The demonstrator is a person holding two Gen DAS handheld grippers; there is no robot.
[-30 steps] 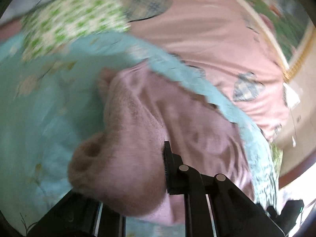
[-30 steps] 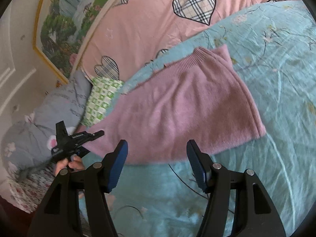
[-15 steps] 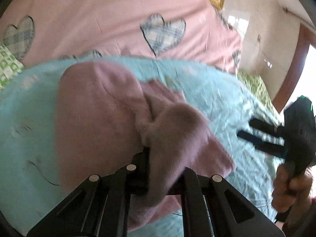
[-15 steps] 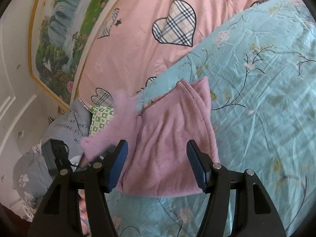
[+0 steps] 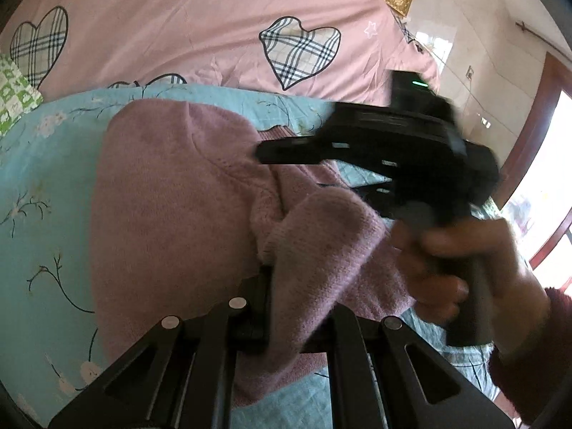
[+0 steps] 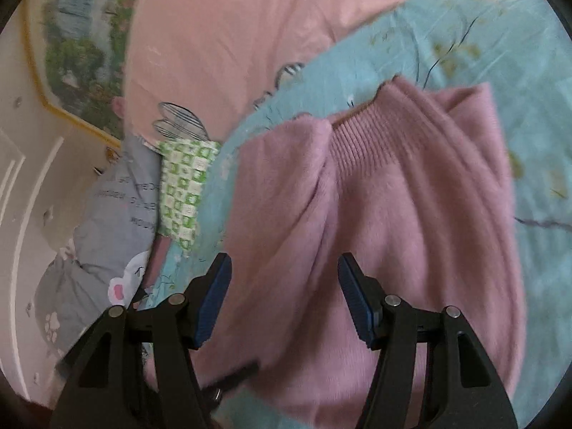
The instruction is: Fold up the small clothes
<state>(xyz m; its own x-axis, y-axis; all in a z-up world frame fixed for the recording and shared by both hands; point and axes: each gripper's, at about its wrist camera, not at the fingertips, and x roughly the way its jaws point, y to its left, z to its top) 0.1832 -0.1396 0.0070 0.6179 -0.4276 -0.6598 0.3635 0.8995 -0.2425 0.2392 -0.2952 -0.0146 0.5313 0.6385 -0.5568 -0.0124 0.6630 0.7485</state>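
A pink knitted sweater [image 5: 171, 214] lies on the teal flowered bedspread [image 5: 43, 196]. My left gripper [image 5: 275, 293] is shut on a bunched fold of the sweater, which drapes over its fingers and hides the tips. In the left wrist view a hand [image 5: 464, 261] holds my right gripper [image 5: 286, 150] just above the sweater's far right part, blurred. In the right wrist view my right gripper [image 6: 284, 286] stands open over the sweater [image 6: 411, 232], with its blue pads [image 6: 214, 296] apart and nothing pinched. The ribbed hem [image 6: 364, 143] lies beyond them.
A pink duvet with plaid hearts [image 5: 214, 28] lies behind the bedspread. A green checked cloth [image 6: 182, 186] and a grey printed pillow [image 6: 107, 214] sit at the bed's left. A framed landscape picture [image 6: 82, 46] hangs on the wall. A doorway [image 5: 529, 136] stands at the right.
My left gripper closed on the sweater's fold and swung it across onto the body. My right gripper, still open, came in from the side and now hovers close over the sweater.
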